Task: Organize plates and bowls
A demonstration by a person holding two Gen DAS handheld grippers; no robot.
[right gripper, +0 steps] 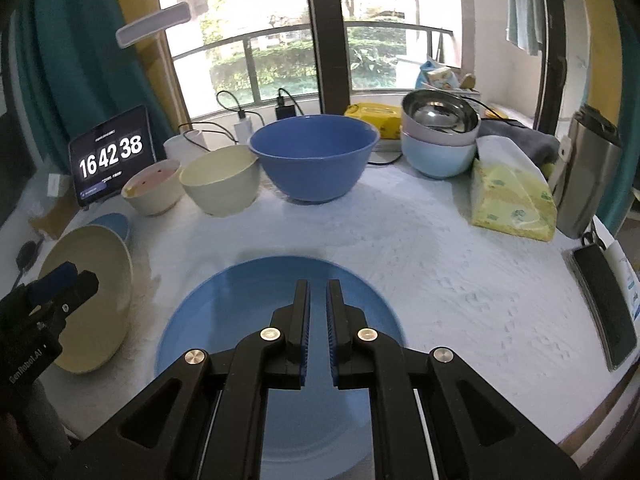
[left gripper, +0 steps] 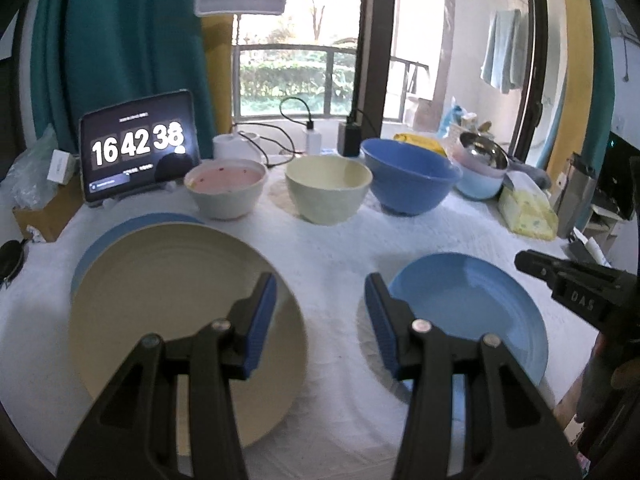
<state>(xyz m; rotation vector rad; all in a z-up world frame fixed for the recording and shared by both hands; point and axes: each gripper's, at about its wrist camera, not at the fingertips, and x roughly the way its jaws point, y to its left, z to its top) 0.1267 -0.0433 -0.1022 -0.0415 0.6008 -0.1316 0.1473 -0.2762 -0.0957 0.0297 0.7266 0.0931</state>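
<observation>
1. Lying flat near the front of the white table (right gripper: 440,264), the blue plate (right gripper: 240,300) is round, glossy and shallow.
2. A cream plate (left gripper: 160,280) rests on another blue plate (left gripper: 120,232) to its left.
3. The right gripper (right gripper: 318,308) hovers above the blue plate, nearly closed and holding nothing.
4. The left gripper (left gripper: 320,312) is wide open and empty.

Daylight comes through a railed window (right gripper: 296,60) flanked by teal curtains (left gripper: 132,40) behind the white-clothed table (right gripper: 440,272).
</observation>
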